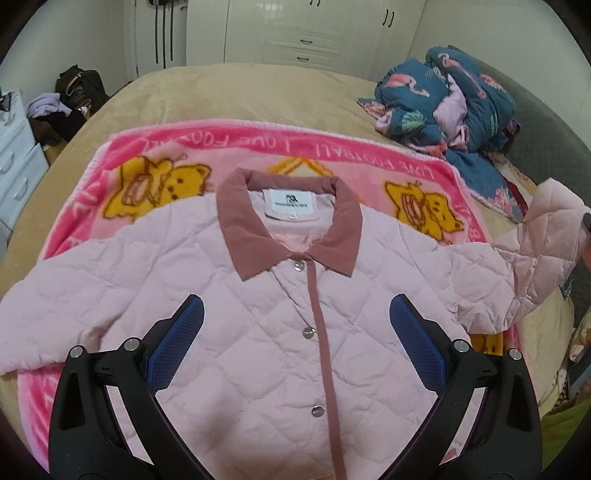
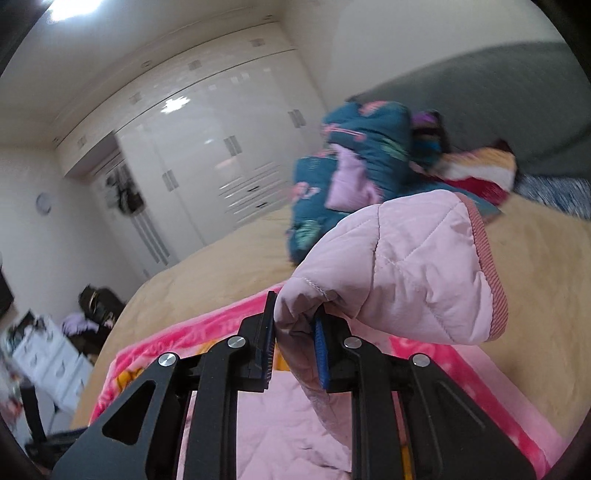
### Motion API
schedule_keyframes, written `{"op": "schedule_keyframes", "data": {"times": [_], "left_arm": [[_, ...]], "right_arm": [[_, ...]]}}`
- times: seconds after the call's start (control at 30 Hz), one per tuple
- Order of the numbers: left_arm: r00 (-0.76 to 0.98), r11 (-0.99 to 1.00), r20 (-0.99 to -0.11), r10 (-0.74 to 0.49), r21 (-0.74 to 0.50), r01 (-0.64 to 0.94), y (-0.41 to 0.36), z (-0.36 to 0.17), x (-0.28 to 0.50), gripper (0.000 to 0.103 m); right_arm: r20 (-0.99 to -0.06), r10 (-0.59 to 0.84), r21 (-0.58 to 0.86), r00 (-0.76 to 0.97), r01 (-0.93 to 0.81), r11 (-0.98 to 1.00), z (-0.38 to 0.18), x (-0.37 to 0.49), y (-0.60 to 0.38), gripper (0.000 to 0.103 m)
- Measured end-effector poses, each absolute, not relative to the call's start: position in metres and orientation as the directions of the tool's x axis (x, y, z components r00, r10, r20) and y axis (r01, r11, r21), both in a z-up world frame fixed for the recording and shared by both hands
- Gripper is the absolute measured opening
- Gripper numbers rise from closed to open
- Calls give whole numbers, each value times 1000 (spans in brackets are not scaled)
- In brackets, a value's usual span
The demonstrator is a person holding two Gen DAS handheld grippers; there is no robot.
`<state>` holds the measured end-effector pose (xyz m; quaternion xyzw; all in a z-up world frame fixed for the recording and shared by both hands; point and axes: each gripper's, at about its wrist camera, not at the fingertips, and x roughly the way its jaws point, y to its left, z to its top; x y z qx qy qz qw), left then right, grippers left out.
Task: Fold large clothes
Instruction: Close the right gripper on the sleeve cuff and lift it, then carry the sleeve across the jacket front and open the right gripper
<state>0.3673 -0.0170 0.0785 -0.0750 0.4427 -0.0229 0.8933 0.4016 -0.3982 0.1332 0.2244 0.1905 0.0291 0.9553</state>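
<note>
A pale pink quilted jacket with a dusty-rose collar lies front up on a bright pink fleece blanket printed with yellow bears, spread over the tan bed. Its collar points toward the white wardrobe, so the buttoned placket runs lengthwise away from the left wrist camera. The left claw hangs wide open above the chest, holding nothing. The right claw is clamped on the jacket's sleeve, raised off the blanket with its ribbed cuff uppermost

A tan-covered bed fronts glossy white wardrobes; a white drawer chest stands left, a grey headboard right.
</note>
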Motion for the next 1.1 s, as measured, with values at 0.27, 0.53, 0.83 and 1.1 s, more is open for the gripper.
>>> {"op": "schedule_keyframes", "data": {"times": [0.27, 0.53, 0.83, 1.1], "left_arm": [[636, 983, -765, -100, -177, -58, 19, 95, 356, 95], [655, 977, -749, -103, -201, -76, 48, 101, 347, 95], [676, 963, -727, -121, -251, -98, 69, 97, 340, 95], [661, 953, -737, -142, -282, -110, 76, 76, 338, 95]], "right_arm": [[-337, 235, 387, 912, -94, 917, 153, 408, -330, 17], [-346, 309, 360, 886, -179, 916, 151, 412, -276, 17], [-370, 404, 340, 837, -283, 897, 127, 414, -212, 17], [-446, 496, 389, 745, -337, 857, 71, 418, -158, 17]]}}
